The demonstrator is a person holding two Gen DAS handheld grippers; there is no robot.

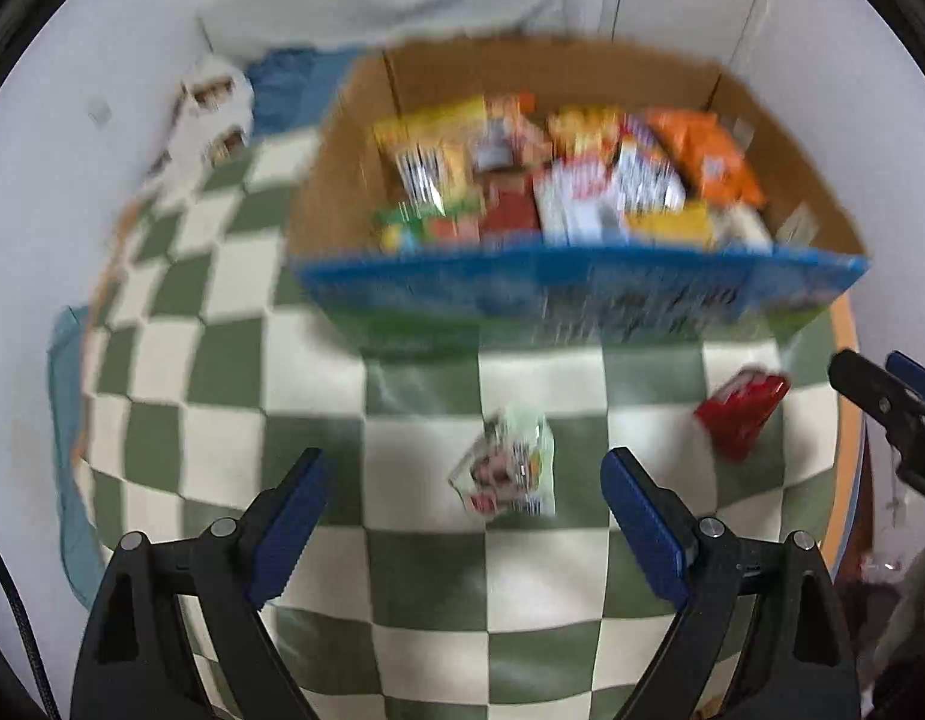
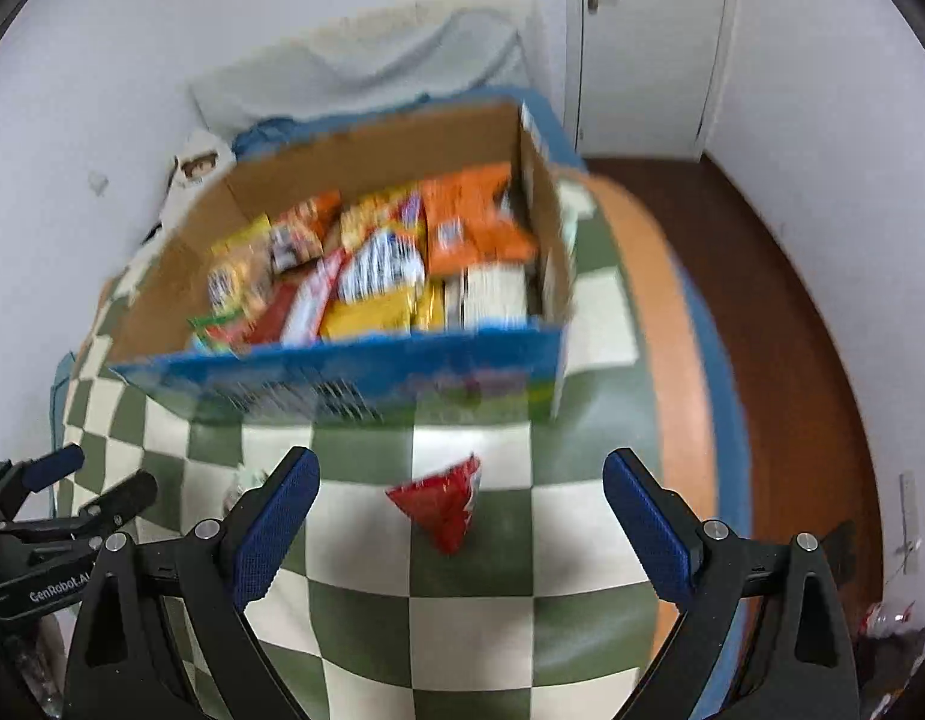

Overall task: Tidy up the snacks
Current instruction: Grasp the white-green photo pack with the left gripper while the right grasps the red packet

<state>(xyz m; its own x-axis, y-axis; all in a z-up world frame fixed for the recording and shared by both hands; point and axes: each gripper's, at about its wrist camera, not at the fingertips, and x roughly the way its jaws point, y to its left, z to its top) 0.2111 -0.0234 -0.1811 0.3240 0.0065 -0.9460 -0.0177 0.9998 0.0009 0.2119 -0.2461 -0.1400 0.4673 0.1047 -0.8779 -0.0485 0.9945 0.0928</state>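
Observation:
A cardboard box with a blue front [image 1: 582, 288] stands on the green-and-white checked cloth, filled with several snack packets [image 1: 558, 174]. It also shows in the right wrist view [image 2: 354, 378]. A pale green snack packet [image 1: 510, 468] lies between the fingers of my open, empty left gripper [image 1: 465, 480]. A red snack packet [image 1: 741, 414] lies to its right. In the right wrist view the red packet [image 2: 444, 501] lies between the fingers of my open, empty right gripper [image 2: 459, 480]. The left gripper [image 2: 72, 486] shows at that view's left edge.
The checked cloth [image 1: 402, 588] covers a bed or table with an orange and blue edge [image 2: 672, 360]. A white pillow [image 1: 378, 0] and a white soft toy [image 1: 210, 108] lie behind the box. A white wall and door stand beyond; brown floor [image 2: 792, 330] is to the right.

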